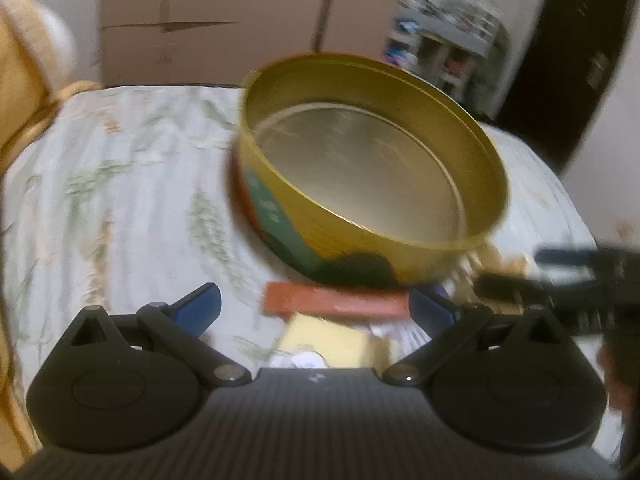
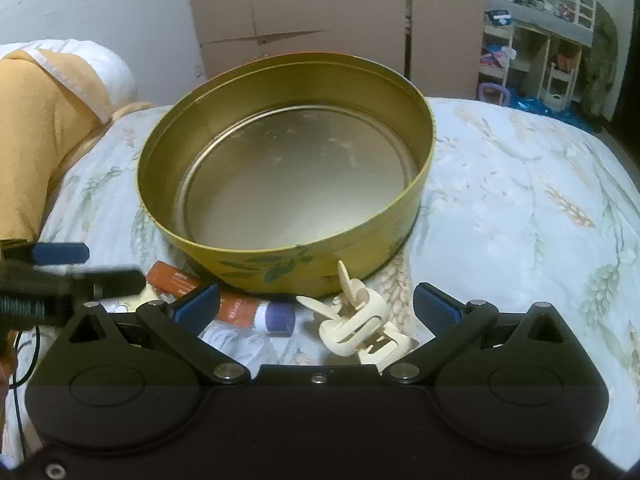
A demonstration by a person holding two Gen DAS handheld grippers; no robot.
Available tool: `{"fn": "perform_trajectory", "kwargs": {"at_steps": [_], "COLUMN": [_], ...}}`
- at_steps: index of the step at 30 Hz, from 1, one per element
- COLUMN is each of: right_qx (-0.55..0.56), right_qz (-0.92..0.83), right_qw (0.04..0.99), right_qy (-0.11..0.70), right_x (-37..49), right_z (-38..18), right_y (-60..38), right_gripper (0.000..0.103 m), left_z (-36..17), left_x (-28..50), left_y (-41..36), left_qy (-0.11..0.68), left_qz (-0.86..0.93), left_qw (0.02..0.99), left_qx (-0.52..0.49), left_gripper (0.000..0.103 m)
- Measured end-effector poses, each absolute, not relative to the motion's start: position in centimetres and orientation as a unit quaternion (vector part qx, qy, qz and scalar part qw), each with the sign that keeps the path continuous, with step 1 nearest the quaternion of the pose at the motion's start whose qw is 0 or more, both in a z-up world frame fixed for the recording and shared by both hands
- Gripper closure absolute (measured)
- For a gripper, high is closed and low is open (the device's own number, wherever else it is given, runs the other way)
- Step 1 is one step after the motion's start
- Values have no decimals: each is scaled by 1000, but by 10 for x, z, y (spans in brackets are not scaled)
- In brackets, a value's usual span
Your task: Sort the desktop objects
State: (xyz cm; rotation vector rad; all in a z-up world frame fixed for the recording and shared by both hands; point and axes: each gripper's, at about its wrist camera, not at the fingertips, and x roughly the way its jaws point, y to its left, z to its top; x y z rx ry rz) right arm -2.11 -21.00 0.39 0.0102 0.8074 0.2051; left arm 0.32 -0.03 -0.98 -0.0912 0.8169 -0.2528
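Observation:
A round gold tin (image 2: pixel 288 172) with nothing in it stands on the floral cloth; it also shows, blurred, in the left wrist view (image 1: pixel 372 176). In front of it lie an orange tube with a purple cap (image 2: pixel 224 304), a cream hair claw (image 2: pixel 356 316) and white crumpled paper (image 2: pixel 236 344). My right gripper (image 2: pixel 316 308) is open, low over the claw and tube. My left gripper (image 1: pixel 316 308) is open above the orange tube (image 1: pixel 332 304) and a yellow pad (image 1: pixel 336 340). The left gripper also shows at the left edge of the right wrist view (image 2: pixel 60 268).
The floral cloth (image 2: pixel 520 208) covers the surface, with a yellow cushion (image 2: pixel 36 132) at the left. Cardboard boxes (image 2: pixel 320 12) stand behind. Shelves with clutter (image 2: pixel 552 48) are at the back right. A dark door (image 1: pixel 568 60) is at the right.

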Motion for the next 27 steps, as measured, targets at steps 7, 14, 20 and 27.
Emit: {"fn": "perform_trajectory", "kwargs": {"at_steps": [7, 14, 20, 27], "right_qx": [10, 9, 3, -4], "right_qz": [93, 88, 83, 77], "right_qw": [914, 913, 913, 911], "right_qy": [395, 397, 399, 405], "right_x": [-20, -19, -18, -16], "right_z": [2, 0, -1, -6], "right_y": [-213, -211, -210, -208], "right_gripper": [0, 0, 0, 0], "left_z": [-18, -20, -27, -31], "left_x": [-2, 5, 9, 11], "left_y": [-23, -9, -9, -11], "left_qy": [407, 421, 433, 441], "left_qz": [-145, -134, -130, -125], "left_qw": [901, 897, 892, 889], "left_qx": [26, -14, -4, 4], "left_gripper": [0, 0, 0, 0]}}
